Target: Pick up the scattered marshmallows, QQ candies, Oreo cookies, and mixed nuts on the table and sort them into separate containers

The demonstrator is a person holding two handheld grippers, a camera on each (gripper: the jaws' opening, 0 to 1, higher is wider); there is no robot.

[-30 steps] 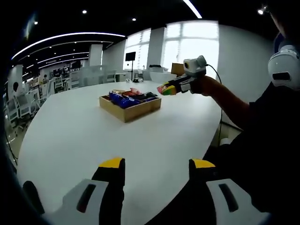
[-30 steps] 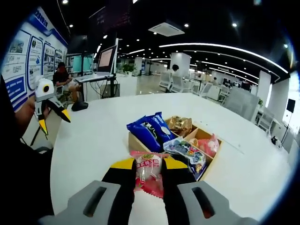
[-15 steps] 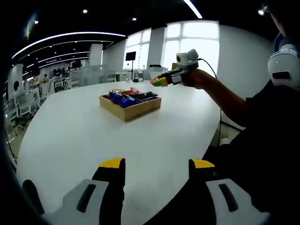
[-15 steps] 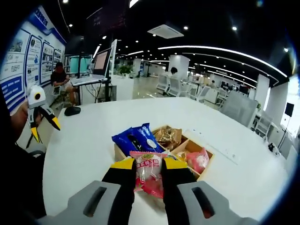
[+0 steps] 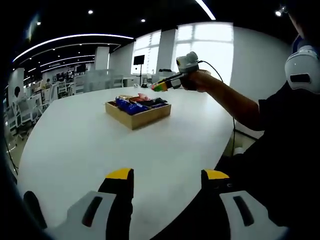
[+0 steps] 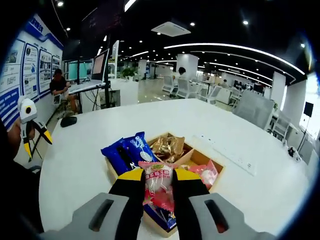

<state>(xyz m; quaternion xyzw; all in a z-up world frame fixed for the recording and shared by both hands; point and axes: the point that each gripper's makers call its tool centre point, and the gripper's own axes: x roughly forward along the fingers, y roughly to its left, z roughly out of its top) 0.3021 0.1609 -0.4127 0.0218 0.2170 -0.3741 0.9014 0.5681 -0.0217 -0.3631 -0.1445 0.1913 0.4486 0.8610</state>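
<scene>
My right gripper (image 6: 158,186) pinches a marshmallow packet (image 6: 158,184), clear film with pink edges, a green-and-yellow logo and a pale sweet inside, held above the wooden tray (image 6: 215,172) on the white table (image 6: 75,160). In the tray's compartments I count two blue Oreo packs (image 6: 125,151) leaning over the near-left wall, one brown-gold pack (image 6: 167,145), possibly mixed nuts, behind them, and one pink packet (image 6: 206,173) at the right; a blue pack beneath my jaws is too hidden to name. My left gripper (image 5: 167,191) hangs spread and empty over the table's near edge, well apart from the tray (image 5: 139,119).
</scene>
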